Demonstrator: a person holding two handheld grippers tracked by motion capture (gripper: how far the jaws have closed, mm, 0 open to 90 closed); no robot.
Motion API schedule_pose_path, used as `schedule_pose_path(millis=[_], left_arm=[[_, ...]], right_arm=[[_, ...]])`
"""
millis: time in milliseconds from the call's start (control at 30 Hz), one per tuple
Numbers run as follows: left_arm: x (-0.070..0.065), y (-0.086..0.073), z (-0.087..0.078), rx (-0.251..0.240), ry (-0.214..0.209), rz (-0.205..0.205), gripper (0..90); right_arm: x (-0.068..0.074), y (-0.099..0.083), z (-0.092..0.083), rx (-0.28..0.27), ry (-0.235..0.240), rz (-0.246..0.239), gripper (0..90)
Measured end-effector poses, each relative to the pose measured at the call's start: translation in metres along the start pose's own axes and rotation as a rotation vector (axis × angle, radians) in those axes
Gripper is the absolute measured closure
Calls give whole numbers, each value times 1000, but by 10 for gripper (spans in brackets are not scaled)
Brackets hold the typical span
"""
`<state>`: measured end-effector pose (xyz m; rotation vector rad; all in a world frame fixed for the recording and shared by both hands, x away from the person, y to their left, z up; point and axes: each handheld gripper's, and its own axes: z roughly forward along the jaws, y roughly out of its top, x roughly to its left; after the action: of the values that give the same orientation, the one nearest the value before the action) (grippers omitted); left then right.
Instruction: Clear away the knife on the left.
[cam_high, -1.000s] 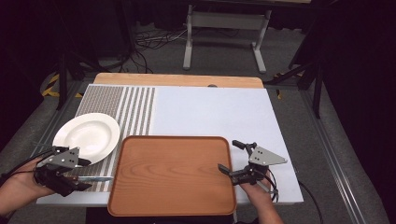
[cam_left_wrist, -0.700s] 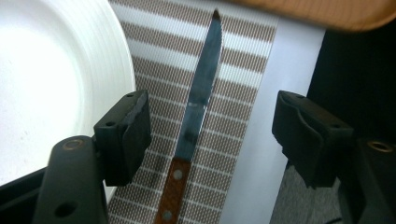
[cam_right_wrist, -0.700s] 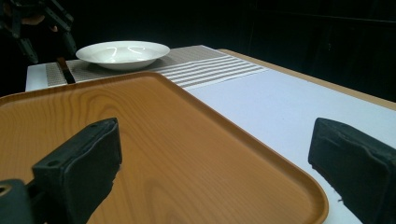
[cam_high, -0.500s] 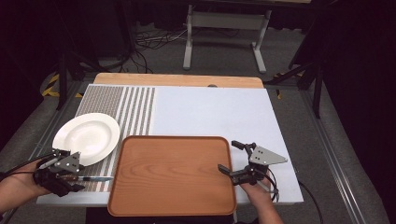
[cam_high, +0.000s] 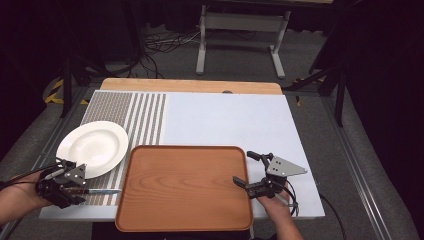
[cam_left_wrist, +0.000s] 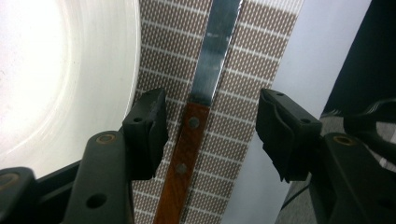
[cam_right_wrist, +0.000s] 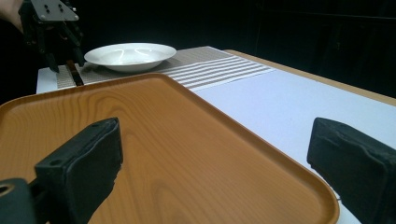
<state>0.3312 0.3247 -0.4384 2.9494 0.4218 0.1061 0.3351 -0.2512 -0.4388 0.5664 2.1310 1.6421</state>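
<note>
A knife with a wooden handle (cam_left_wrist: 187, 140) and steel blade (cam_high: 102, 191) lies on the striped mat at the front left, blade pointing at the tray. My left gripper (cam_high: 74, 187) is over the handle, pointing down. Its jaws (cam_left_wrist: 210, 130) stand on either side of the handle with a gap on both sides and have just been closing. A white plate (cam_high: 92, 147) sits just beyond it. My right gripper (cam_high: 243, 168) is open at the right rim of the empty wooden tray (cam_high: 185, 185), nothing between its pads (cam_right_wrist: 215, 154).
The striped mat (cam_high: 130, 112) covers the table's left part and a pale blue sheet (cam_high: 225, 120) the right. In the right gripper view the plate (cam_right_wrist: 126, 53) and left gripper (cam_right_wrist: 51, 28) show beyond the tray (cam_right_wrist: 140, 140). A metal stand (cam_high: 240, 30) is on the floor behind.
The left gripper's jaws have drawn closer together around the knife handle, and the hand has barely shifted. The right gripper, tray and plate have not moved.
</note>
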Motion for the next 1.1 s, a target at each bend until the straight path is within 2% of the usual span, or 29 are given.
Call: schedule_pose_path(millis=[333,533,567,600,733,933,1100], left_arm=[[4,1,1,91,32,70,566],[5,2,5,133,30,100,652],[6,3,6,162,34,113,668],[7,3,7,161,28,126,680],[8,4,9,184,30,137,740],[6,6,9,205,32,178,762],[4,6,9,203,39,188,770]], right_arm=[[0,0,0,2,5,0,42],[0,0,0,3,10,0,43],[0,0,0,2,11,1,43],[0,0,0,3,11,0,43],[1,0,0,1,12,0,44],[0,-1,0,4,17,1,44],[0,-1,0,2,19,3,44]])
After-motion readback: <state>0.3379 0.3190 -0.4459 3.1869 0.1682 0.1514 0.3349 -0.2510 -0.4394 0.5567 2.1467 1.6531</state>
